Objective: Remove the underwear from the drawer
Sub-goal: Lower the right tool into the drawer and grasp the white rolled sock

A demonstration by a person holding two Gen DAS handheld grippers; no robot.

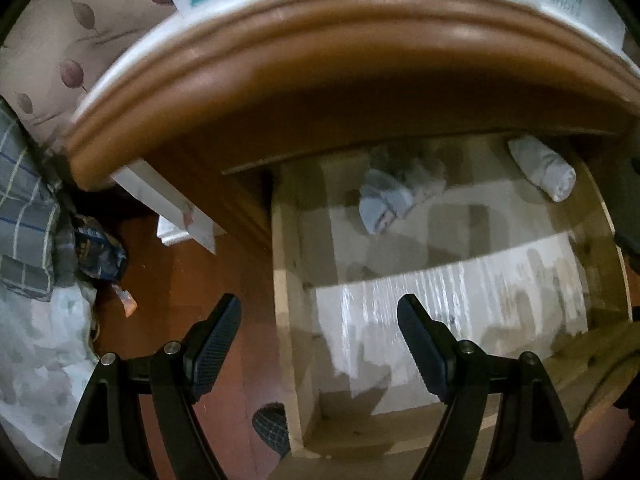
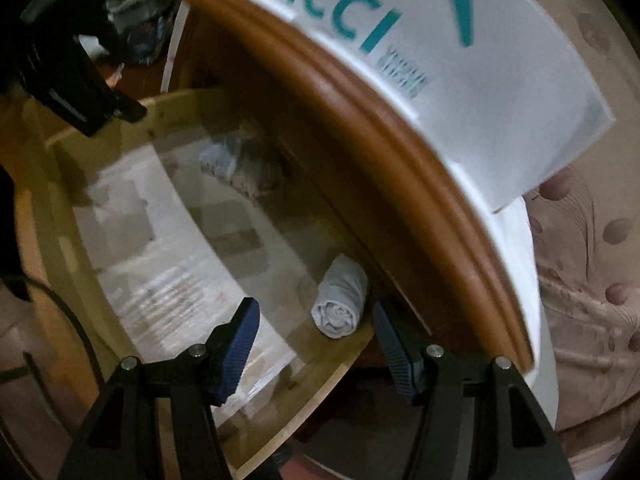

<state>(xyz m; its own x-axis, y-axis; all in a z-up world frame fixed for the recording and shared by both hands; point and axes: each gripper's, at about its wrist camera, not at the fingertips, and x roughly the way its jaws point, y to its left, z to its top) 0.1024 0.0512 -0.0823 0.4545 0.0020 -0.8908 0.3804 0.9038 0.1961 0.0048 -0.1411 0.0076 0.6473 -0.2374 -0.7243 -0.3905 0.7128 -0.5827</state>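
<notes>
The wooden drawer (image 1: 286, 280) stands pulled open under the brown cabinet top (image 1: 320, 60). Inside lie two rolled pale grey-blue underwear pieces: one roll (image 1: 544, 168) at the far right corner, also in the right wrist view (image 2: 340, 300), and a looser bundle (image 1: 390, 200) near the back middle, seen too in the right wrist view (image 2: 236, 164). My left gripper (image 1: 320, 320) is open and empty above the drawer's left front. My right gripper (image 2: 316, 324) is open and empty, its fingers on either side of the near roll, slightly short of it.
A white box with teal lettering (image 2: 440, 60) lies on the cabinet top. White liner paper (image 1: 440, 300) covers the drawer bottom. A checked cloth (image 1: 24, 208), a dark packet (image 1: 96, 252) and floral bedding (image 2: 592, 280) lie beside the cabinet. The left gripper's body (image 2: 68, 68) shows in the right wrist view.
</notes>
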